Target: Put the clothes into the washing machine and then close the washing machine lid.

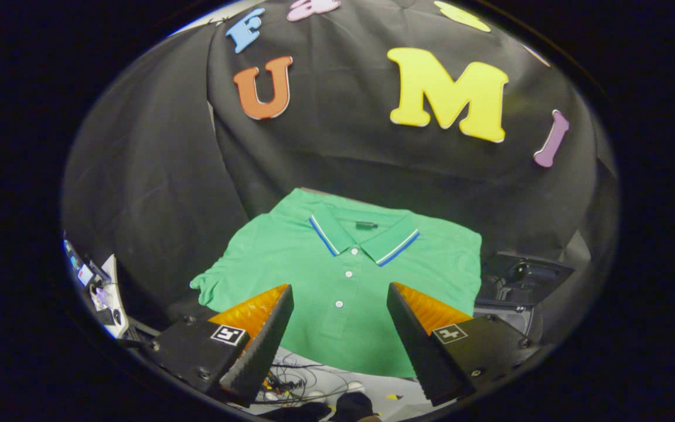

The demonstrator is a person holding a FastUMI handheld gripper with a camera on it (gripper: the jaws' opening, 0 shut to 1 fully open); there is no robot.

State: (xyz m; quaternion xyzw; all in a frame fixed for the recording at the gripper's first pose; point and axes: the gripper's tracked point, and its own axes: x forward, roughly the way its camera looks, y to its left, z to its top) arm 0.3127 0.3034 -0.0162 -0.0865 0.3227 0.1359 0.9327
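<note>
A green polo shirt [337, 275] with a blue-and-white striped collar and white buttons lies spread flat on a table, front side up, collar away from me. My gripper [340, 299] hovers above its lower half, open, with the button placket showing in the wide gap between the two fingers. Neither finger touches the cloth. To the right of the shirt, beyond the right finger, stands a dark washing machine [516, 281] with its lid raised.
The black cloth wall rises right behind the shirt. Below the table's near edge lie tangled cables [290, 384] on a pale floor. A cluttered white stand [103, 293] sits off to the left of the left finger.
</note>
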